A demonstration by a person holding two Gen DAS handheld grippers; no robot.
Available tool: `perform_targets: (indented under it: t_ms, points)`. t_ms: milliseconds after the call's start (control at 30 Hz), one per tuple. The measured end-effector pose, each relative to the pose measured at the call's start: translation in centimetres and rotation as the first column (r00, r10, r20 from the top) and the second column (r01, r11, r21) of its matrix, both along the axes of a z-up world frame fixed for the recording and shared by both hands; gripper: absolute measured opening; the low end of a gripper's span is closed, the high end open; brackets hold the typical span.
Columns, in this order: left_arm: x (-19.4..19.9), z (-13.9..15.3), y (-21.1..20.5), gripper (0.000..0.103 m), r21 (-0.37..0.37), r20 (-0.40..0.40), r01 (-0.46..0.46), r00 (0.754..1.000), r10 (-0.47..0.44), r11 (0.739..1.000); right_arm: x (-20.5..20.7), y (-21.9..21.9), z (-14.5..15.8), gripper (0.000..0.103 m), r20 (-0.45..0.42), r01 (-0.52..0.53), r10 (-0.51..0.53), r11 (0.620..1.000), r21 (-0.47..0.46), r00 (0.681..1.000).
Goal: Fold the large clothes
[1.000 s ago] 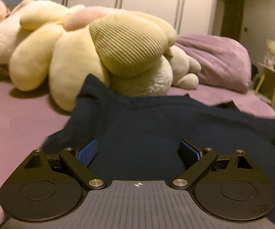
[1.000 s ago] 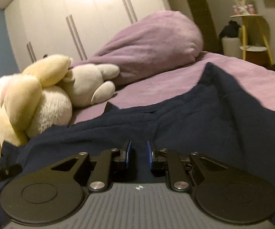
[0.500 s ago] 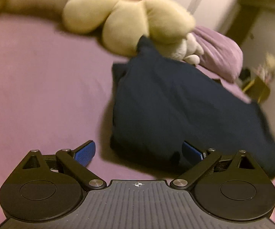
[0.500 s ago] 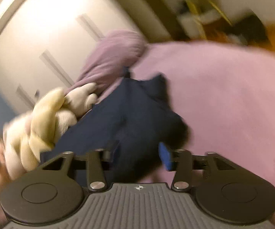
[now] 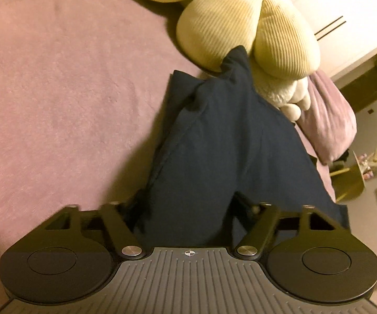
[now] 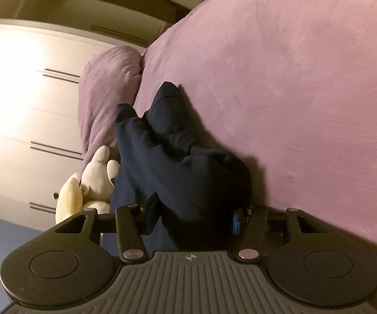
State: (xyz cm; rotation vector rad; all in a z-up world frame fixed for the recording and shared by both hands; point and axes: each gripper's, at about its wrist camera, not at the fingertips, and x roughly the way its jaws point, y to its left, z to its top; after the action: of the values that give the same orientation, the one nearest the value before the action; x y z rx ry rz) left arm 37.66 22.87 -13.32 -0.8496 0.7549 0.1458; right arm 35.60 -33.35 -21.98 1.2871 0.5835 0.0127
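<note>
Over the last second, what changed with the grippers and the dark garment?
Both grippers rolled and swung to the navy garment's ends. The left gripper, wide open before, and the right gripper, nearly shut before, now have bunched fabric between closing jaws. The plush toys and pillow stayed put.

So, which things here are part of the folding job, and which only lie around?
Part of the job:
- dark navy garment, bunched between both tools
- left tool, closing on the cloth
- right tool, closing on the cloth

Only lying around:
- yellow plush toy
- white plush toy
- purple pillow
- purple bedcover
- wardrobe
</note>
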Motion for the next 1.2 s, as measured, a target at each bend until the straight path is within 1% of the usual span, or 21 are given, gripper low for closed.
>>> perform_targets:
  t_ms: [33, 133, 200, 267, 400, 467, 533, 600, 633, 700, 733, 800, 867, 900, 933, 1000, 1033, 1067, 1133, 1167, 1200]
  points:
    - [-0.1, 0.2, 0.1, 0.054, -0.017, 0.012, 0.013, 1.0, -0.013, 1.0, 0.4, 0.2, 0.0, 0.048, -0.005, 0.003, -0.003, 1.0, -0.003, 1.0]
    - [-1.2, 1.4, 0.9, 0.043, -0.063, 0.081, 0.049, 0.996, -0.044, 0.997, 1.0, 0.6, 0.4, 0.036, -0.016, -0.01, 0.009, 0.999, -0.039, 1.0]
    - [-2.3, 2.7, 1.3, 0.04, -0.07, 0.132, 0.082, 0.989, -0.072, 0.994, 0.6, 0.8, 1.4, 0.028, -0.005, -0.031, 0.031, 0.996, -0.083, 1.0]
    - [-3.5, 4.1, 1.3, 0.039, -0.061, 0.167, 0.108, 0.981, -0.097, 0.992, -0.3, 1.2, 2.9, 0.025, 0.023, -0.053, 0.057, 0.987, -0.149, 0.998]
    - [-8.3, 6.7, 1.6, 0.039, -0.022, 0.207, 0.166, 0.965, -0.158, 0.986, -2.7, 1.0, 4.6, 0.022, 0.071, -0.085, 0.097, 0.983, -0.16, 0.993]
    - [-12.2, 7.4, 1.9, 0.039, -0.001, 0.201, 0.196, 0.961, -0.192, 0.981, -5.2, 0.6, 5.0, 0.022, 0.07, -0.109, 0.121, 0.982, -0.151, 0.99]
    - [-16.1, 7.5, 2.1, 0.04, 0.01, 0.164, 0.222, 0.961, -0.221, 0.975, -8.1, 0.3, 5.2, 0.022, 0.061, -0.143, 0.153, 0.978, -0.152, 0.986]
    - [-19.8, 6.8, 2.3, 0.044, 0.019, 0.1, 0.231, 0.968, -0.232, 0.973, -12.1, 0.1, 4.9, 0.022, 0.034, -0.185, 0.192, 0.97, -0.156, 0.981]
    - [-21.2, 6.2, 2.1, 0.052, 0.041, 0.058, 0.226, 0.972, -0.228, 0.973, -13.9, 0.0, 4.9, 0.022, 0.018, -0.206, 0.212, 0.964, -0.166, 0.977]
    - [-23.0, 5.0, 1.9, 0.053, 0.078, -0.03, 0.193, 0.981, -0.192, 0.978, -17.8, -0.2, 4.4, 0.026, -0.01, -0.233, 0.236, 0.954, -0.191, 0.972]
    - [-23.5, 4.9, 2.1, 0.057, 0.083, -0.042, 0.168, 0.985, -0.165, 0.982, -19.1, -0.2, 4.3, 0.029, -0.023, -0.244, 0.245, 0.948, -0.204, 0.969]
    - [-24.3, 5.8, 2.2, 0.06, 0.112, -0.02, 0.106, 0.994, -0.104, 0.988, -20.7, -0.7, 4.3, 0.042, -0.058, -0.232, 0.225, 0.947, -0.223, 0.973]
    - [-24.6, 7.7, 1.9, 0.065, 0.201, 0.022, 0.049, 0.998, -0.054, 0.978, -21.2, -1.2, 5.6, 0.045, -0.077, -0.209, 0.195, 0.934, -0.291, 0.978]
    - [-24.4, 8.8, 1.6, 0.069, 0.25, 0.048, 0.042, 0.997, -0.056, 0.967, -21.1, -0.9, 6.6, 0.048, -0.076, -0.205, 0.19, 0.92, -0.334, 0.979]
    - [-24.0, 9.5, 1.2, 0.071, 0.288, 0.063, 0.045, 0.996, -0.066, 0.957, -21.1, -0.3, 7.8, 0.049, -0.077, -0.197, 0.182, 0.893, -0.404, 0.98]
    - [-22.6, 10.7, -0.2, 0.073, 0.355, 0.082, 0.07, 0.991, -0.105, 0.932, -21.0, 1.7, 10.7, 0.053, -0.072, -0.154, 0.141, 0.764, -0.626, 0.987]
    - [-21.7, 11.0, -1.2, 0.074, 0.379, 0.089, 0.085, 0.988, -0.128, 0.922, -21.1, 2.6, 11.8, 0.053, -0.038, -0.123, 0.133, 0.713, -0.691, 0.99]
    - [-20.7, 11.1, -2.1, 0.075, 0.4, 0.103, 0.095, 0.984, -0.148, 0.912, -20.8, 3.4, 12.6, 0.053, -0.013, -0.111, 0.149, 0.678, -0.727, 0.989]
    - [-18.2, 10.9, -4.5, 0.077, 0.434, 0.11, 0.104, 0.98, -0.167, 0.895, -18.9, 5.9, 13.8, 0.042, 0.003, -0.144, 0.225, 0.633, -0.761, 0.974]
    - [-16.7, 10.6, -5.5, 0.078, 0.437, 0.115, 0.103, 0.979, -0.169, 0.894, -17.8, 7.4, 14.1, 0.029, 0.019, -0.16, 0.271, 0.622, -0.767, 0.962]
    - [-15.2, 10.2, -6.4, 0.08, 0.435, 0.122, 0.102, 0.978, -0.17, 0.895, -16.5, 9.4, 14.1, 0.026, 0.033, -0.185, 0.328, 0.61, -0.771, 0.944]
